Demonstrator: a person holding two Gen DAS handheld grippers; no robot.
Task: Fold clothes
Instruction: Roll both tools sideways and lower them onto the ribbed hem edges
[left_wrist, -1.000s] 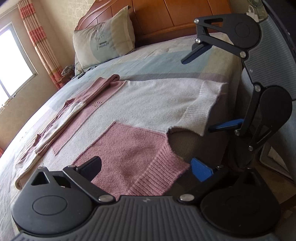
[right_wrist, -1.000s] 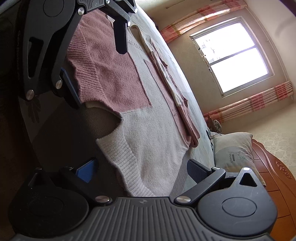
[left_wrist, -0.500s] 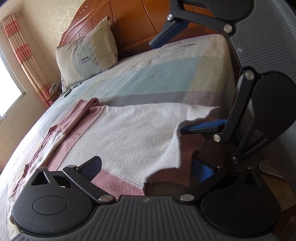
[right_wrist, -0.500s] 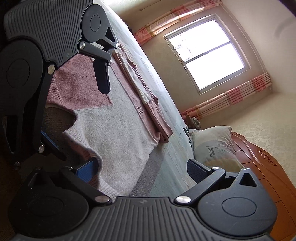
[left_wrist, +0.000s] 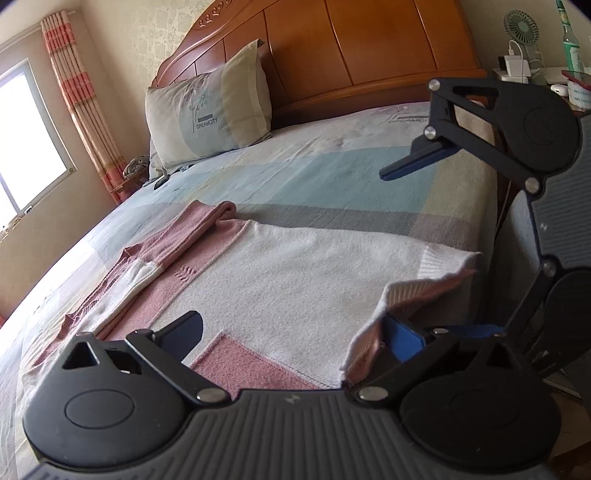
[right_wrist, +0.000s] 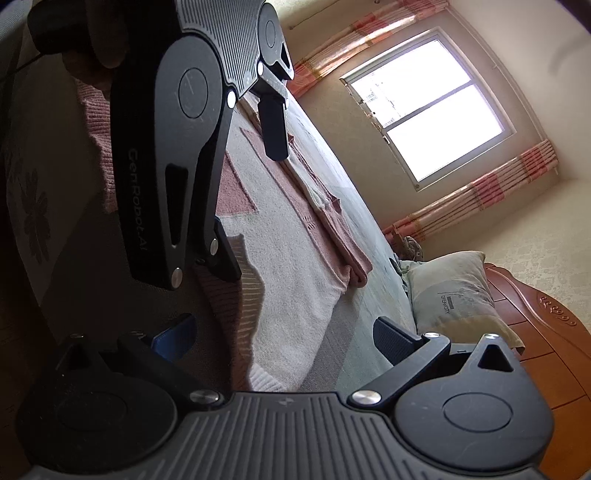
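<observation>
Sweater (left_wrist: 303, 280) hem now folded over; both grippers (left_wrist: 295, 332) (right_wrist: 284, 336) wide apart.

The pillow (left_wrist: 207, 110) against the headboard carried the printed word "DREAMCITY" beneath a small dark bar; the same word showed sideways on it in the right wrist view. The black arm of the left tool (right_wrist: 147, 192) bore "GenRobot.AI" in grey letters. Lettering printed on the bed sheet (left_wrist: 410, 118) was too faint to read.

Right tool (right_wrist: 284, 338) gapes wide over the pink-and-white sweater (right_wrist: 295, 280); left tool (right_wrist: 255, 206) fills upper left.
</observation>
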